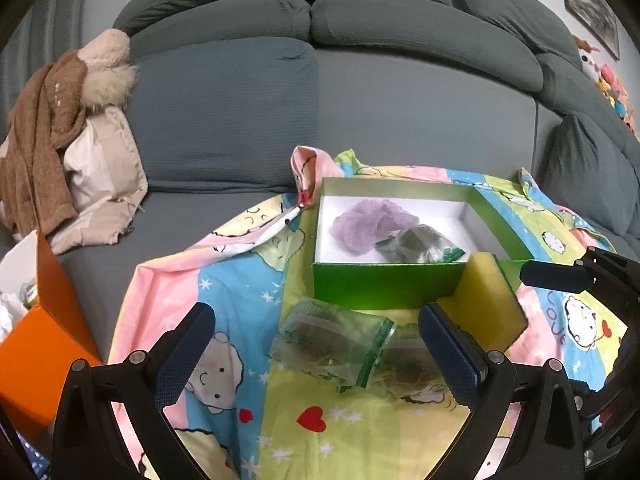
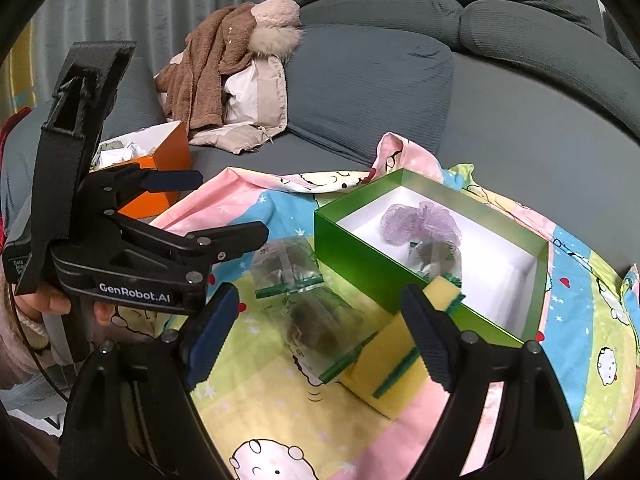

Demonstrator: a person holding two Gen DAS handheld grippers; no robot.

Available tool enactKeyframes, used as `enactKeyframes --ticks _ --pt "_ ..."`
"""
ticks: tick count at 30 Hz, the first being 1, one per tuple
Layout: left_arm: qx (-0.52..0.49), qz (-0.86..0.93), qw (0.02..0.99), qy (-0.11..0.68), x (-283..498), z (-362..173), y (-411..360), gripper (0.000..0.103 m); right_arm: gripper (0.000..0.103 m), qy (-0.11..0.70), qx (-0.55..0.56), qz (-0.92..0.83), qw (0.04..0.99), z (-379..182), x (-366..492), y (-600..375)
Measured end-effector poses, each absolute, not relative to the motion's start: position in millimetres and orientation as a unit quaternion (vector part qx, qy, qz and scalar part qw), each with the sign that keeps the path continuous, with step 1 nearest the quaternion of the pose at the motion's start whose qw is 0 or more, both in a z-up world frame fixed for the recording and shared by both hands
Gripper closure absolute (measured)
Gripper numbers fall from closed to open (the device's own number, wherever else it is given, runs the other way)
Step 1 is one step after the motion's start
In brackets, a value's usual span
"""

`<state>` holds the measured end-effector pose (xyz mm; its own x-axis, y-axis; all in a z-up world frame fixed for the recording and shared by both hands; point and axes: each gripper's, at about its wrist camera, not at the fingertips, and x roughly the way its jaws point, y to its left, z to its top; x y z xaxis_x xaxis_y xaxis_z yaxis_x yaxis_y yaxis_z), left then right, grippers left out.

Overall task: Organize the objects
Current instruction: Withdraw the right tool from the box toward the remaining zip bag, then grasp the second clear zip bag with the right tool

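A green box (image 1: 384, 284) (image 2: 360, 264) with a white inside stands on a cartoon-print cloth (image 1: 224, 280) (image 2: 260, 400). It holds a purple mesh puff (image 1: 368, 224) (image 2: 420, 220) and a clear zip bag (image 1: 420, 246) (image 2: 436, 260). Two more clear zip bags (image 1: 332, 344) (image 2: 286, 268) with dark contents lie in front of the box. A yellow sponge (image 1: 486, 300) (image 2: 394, 364) with a green pad leans on the box front. My left gripper (image 1: 316, 344) is open above the bags. My right gripper (image 2: 320, 328) is open over a bag (image 2: 320, 328), beside the sponge.
An orange box (image 1: 36, 344) (image 2: 160, 168) with crumpled contents sits at the left on the grey sofa (image 1: 320, 100) (image 2: 500, 100). A brown and beige coat pile (image 1: 72, 140) (image 2: 236, 76) lies behind it. Plush toys (image 1: 612, 88) sit at far right.
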<state>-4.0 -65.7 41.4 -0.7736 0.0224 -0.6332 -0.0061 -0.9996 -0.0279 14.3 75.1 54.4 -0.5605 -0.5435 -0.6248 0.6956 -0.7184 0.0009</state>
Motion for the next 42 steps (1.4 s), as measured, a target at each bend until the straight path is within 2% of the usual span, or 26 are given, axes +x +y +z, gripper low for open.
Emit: enactKeyframes --ticks 14,26,37,42 --pt "-0.358 0.934 0.000 -0.026 -10 21 -86 0.002 0.020 0.152 0.320 -0.862 0.363 37 10 59" --pt "-0.411 0.902 0.056 -0.117 -26 -21 -117 0.002 0.020 0.209 0.326 -0.837 0.387 13 10 34" --pt "-0.444 0.865 0.137 -0.192 -62 -48 -128 0.002 0.020 0.231 0.341 -0.818 0.401 -10 -13 -11" --pt "-0.440 0.862 0.156 -0.199 -72 -51 -128 0.002 0.021 0.227 0.357 -0.820 0.386 -18 -34 -24"
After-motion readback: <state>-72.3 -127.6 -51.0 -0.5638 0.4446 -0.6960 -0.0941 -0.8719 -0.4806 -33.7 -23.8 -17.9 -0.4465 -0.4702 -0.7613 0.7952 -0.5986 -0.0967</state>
